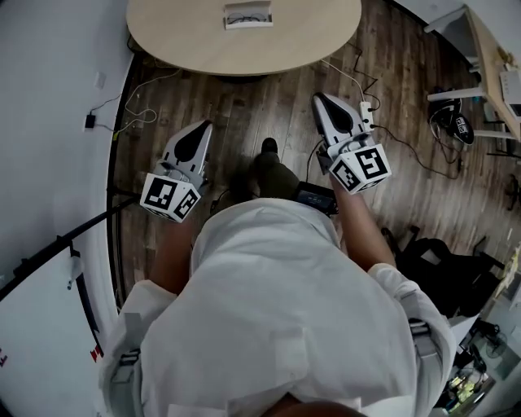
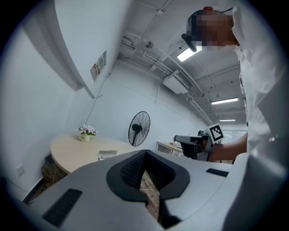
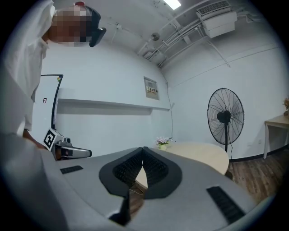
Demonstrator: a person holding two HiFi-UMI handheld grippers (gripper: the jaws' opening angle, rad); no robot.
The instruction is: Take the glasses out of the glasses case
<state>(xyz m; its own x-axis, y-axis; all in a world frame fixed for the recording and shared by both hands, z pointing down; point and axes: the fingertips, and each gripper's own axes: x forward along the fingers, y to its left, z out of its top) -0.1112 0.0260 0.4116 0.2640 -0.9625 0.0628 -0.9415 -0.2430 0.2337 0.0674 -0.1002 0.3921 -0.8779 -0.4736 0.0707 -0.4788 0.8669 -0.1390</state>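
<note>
Now | left gripper [image 1: 207, 125] closed | right gripper [image 1: 317, 97] closed | glasses case [image 1: 248, 15] on table [image 1: 175, 41]

We record one round, pale desk [image 1: 309, 32]. On it lie a whitish glasses case [image 1: 248, 15] and a small flower pot [image 2: 86, 134], well apart.

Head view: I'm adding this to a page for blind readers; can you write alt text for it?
Seen from above, a person in a white shirt holds a left gripper and right gripper, both shut and empty, over a wood floor. Ahead stands a round table with a small pale box on it.
</note>
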